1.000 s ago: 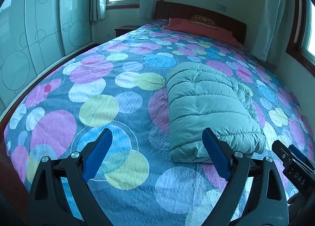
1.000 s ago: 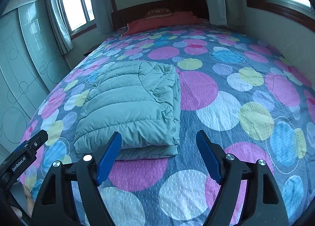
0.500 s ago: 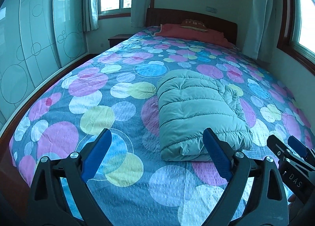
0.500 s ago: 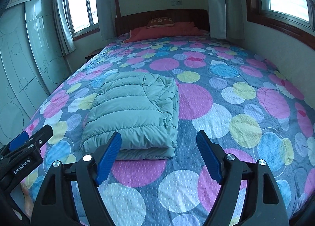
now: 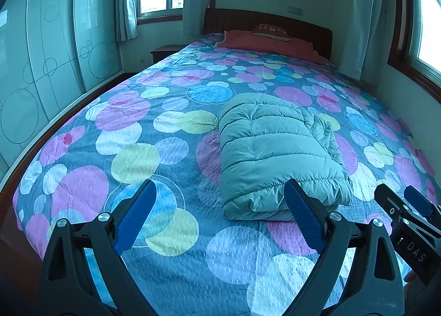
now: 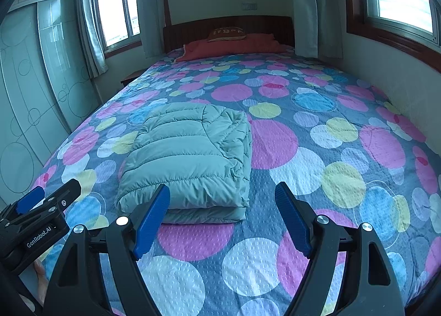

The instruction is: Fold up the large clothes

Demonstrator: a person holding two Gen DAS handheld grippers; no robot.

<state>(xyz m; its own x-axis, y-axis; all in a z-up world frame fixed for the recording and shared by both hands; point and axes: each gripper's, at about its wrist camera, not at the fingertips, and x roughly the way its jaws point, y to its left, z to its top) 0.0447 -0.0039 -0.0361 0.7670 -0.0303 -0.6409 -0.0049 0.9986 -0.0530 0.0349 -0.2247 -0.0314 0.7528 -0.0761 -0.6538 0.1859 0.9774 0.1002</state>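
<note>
Now the coat point(image 5: 278, 150) lies folded in a neat puffy bundle in the middle of the bed point(image 5: 165, 134). Both grippers, left point(image 5: 220, 216) and right point(image 6: 222, 215), hang above the bed's near end, fingers wide apart, holding nothing. Best leave the bundle alone, or just pat it flat.

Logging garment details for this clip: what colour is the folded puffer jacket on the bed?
Pale teal-green quilted puffer jacket, clearest in the right wrist view.
</note>
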